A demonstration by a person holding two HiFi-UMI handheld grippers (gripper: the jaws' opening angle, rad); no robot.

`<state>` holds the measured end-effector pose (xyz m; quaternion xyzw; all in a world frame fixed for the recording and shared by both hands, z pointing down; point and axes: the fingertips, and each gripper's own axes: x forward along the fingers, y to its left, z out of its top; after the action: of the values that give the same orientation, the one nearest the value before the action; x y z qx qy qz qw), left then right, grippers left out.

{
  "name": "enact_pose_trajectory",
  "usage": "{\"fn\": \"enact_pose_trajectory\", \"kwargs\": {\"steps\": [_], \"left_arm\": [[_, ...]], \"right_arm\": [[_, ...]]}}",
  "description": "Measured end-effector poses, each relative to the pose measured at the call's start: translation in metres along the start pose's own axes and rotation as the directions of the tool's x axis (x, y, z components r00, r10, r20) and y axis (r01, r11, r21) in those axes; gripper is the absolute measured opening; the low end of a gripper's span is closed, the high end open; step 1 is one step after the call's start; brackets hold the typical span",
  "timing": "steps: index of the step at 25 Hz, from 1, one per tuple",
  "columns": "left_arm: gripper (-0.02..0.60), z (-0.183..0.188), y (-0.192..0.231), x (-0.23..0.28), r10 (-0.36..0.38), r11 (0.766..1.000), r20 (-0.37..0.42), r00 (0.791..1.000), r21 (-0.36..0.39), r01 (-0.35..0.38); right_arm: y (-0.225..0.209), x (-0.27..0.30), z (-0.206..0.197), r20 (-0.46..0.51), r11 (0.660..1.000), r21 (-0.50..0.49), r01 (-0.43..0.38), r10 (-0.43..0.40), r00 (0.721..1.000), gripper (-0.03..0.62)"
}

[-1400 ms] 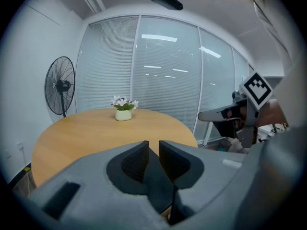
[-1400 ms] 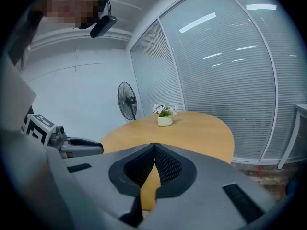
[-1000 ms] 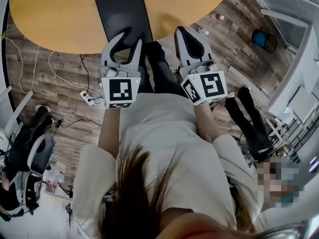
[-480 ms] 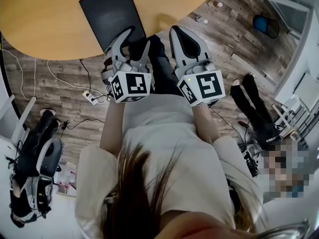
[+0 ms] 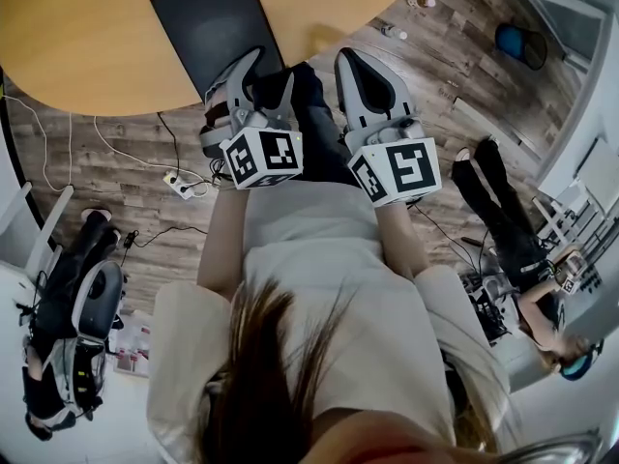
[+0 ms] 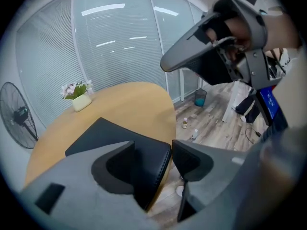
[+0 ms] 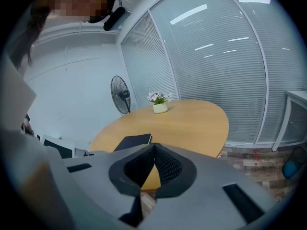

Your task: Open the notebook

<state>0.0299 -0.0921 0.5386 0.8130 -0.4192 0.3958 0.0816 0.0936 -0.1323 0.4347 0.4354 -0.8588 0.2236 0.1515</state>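
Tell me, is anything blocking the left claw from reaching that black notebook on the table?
Nothing visible does. The left claw hangs at the near corner of the closed notebook, by the edge of the table. Its jaws have just been opening, and that corner shows between them, not gripped.

A round wooden surface (image 5: pixel 87 56) stands on a grey-brown plank floor (image 5: pixel 116 177). Glass walls with closed blinds (image 7: pixel 216 61) reflect strip lights. A standing fan (image 7: pixel 120 93) is beside a white wall (image 7: pixel 81 95). A flower pot (image 7: pixel 160 107) sits on the surface, and a power strip (image 5: pixel 177 185) with white cables lies on the floor.
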Motion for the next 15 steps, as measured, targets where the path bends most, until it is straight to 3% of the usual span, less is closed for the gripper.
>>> {"fn": "enact_pose_trajectory", "kwargs": {"steps": [6,11,15], "left_arm": [[0.253,0.001,0.002,-0.001,-0.002,0.999,-0.004,1.0,-0.038,0.002],[0.256,0.005,0.006,-0.007,-0.027,0.983,0.02,0.999,-0.18,0.031],[0.255,0.008,0.009,-0.013,-0.01,0.983,0.032,0.999,-0.181,0.016]], "right_arm": [[0.003,0.0,0.0,0.003,1.0,0.001,-0.01,0.01,1.0,0.003],[0.002,-0.002,0.0,0.003,1.0,0.002,-0.017,0.017,1.0,0.002],[0.003,-0.001,0.002,0.008,1.0,-0.001,-0.022,0.022,1.0,0.003]]}}
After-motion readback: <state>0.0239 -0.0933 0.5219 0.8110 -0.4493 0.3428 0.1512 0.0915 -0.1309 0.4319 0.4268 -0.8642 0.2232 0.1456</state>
